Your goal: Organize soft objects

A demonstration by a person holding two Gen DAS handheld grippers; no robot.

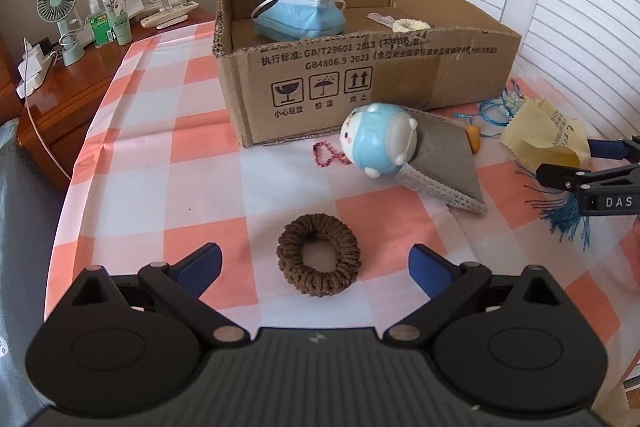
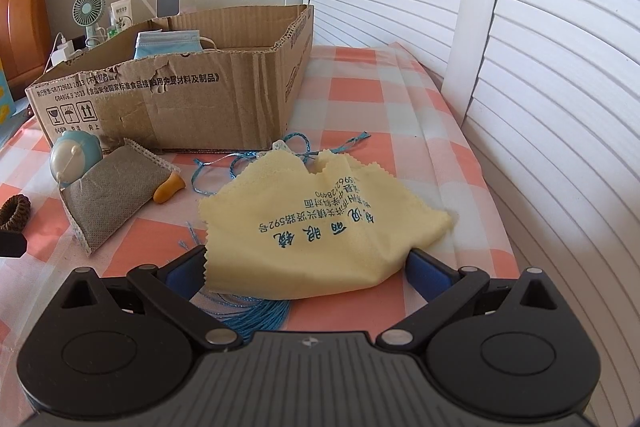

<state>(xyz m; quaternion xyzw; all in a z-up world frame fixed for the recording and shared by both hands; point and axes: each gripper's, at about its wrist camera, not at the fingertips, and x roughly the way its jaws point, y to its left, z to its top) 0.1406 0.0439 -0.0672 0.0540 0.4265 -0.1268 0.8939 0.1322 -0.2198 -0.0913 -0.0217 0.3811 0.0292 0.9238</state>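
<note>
Two claws spread wide; left claw frames the brown scrunchie lying on the checked worktop; right claw straddles the yellow cloth's near edge; cardboard box at twelve o'clock. Advise lowering squarely, pinching the bunched fabric, avoiding the blue tassel beneath.

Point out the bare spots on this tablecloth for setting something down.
Free: the tablecloth left of the cardboard box and brown scrunchie. Crowded: in front of the box, around the toy, grey pouch and yellow cloth.
</note>
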